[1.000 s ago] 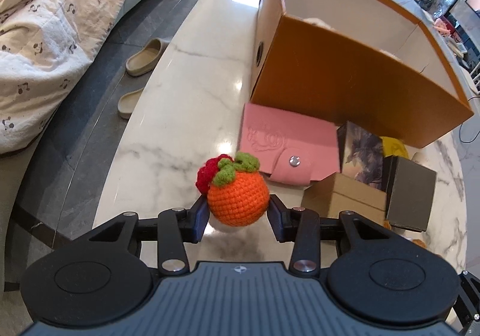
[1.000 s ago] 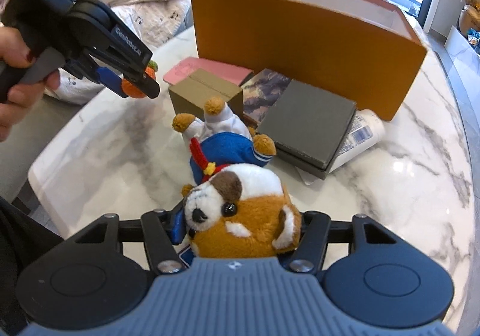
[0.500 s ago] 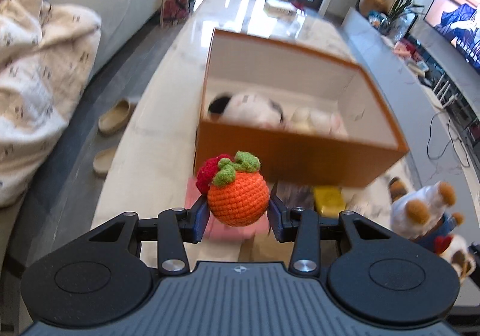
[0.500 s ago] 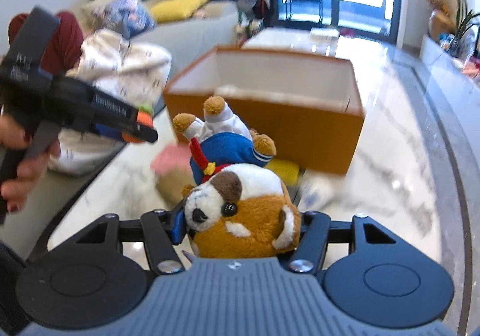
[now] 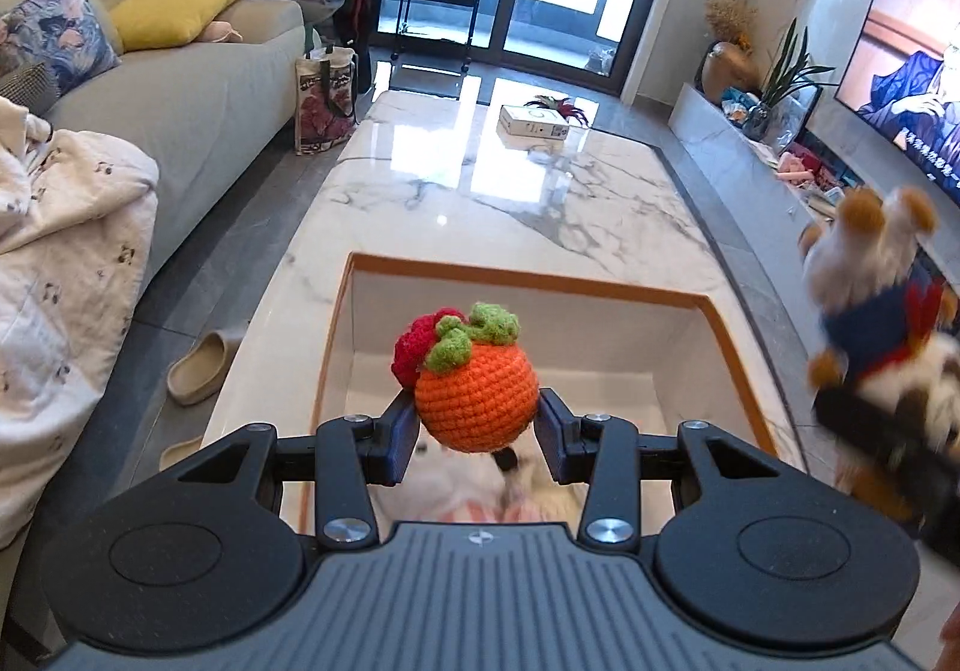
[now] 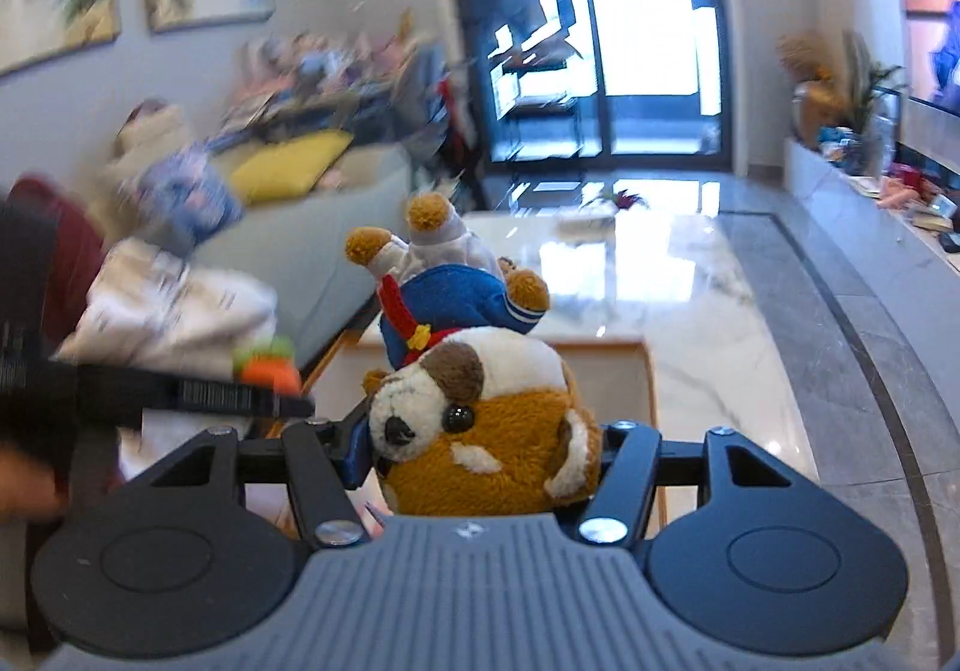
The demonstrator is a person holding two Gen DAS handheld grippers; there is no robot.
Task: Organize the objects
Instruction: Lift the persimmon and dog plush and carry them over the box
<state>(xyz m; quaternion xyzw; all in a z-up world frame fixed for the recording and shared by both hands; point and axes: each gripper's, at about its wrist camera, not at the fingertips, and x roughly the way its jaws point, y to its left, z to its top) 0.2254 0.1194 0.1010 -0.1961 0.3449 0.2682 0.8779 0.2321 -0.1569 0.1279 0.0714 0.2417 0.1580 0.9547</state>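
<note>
Both loads are up in the air over the orange box [image 5: 528, 281] on the counter [image 5: 516, 203]. The left tool [image 5: 477, 434] clamps the crocheted orange [image 5: 477, 401]; at three o'clock the right tool [image 6: 480, 446] squeezes the stuffed dog [image 6: 480, 431]. Something white, perhaps another toy, already lies inside. Both drops remain.
</note>
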